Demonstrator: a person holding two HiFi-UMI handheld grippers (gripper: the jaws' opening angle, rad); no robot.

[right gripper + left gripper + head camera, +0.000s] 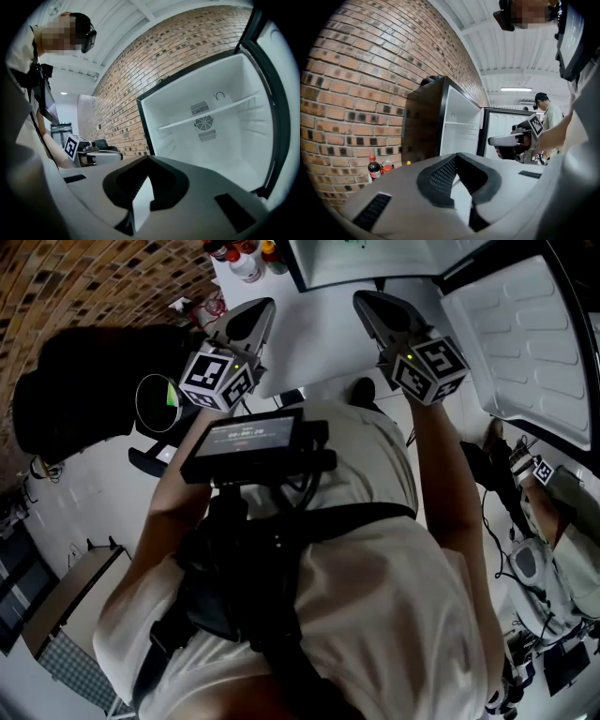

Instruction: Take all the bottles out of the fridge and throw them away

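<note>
Rough red brick (356, 84) behind: bottles (374, 168) stand at its foot, red caps, one dark cola, just beside the boxy black fridge (423, 122), door (525, 343) wide, smooth white inside. My left claw (456, 155) is pressed together, empty; right claw (147, 159) the same, ribbed pads (134, 185) meeting.

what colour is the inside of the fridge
The fridge interior is white, best in right gripper view.

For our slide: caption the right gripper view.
Shut right tongs face the open fridge, shelf bare, beside brick wall.
</note>
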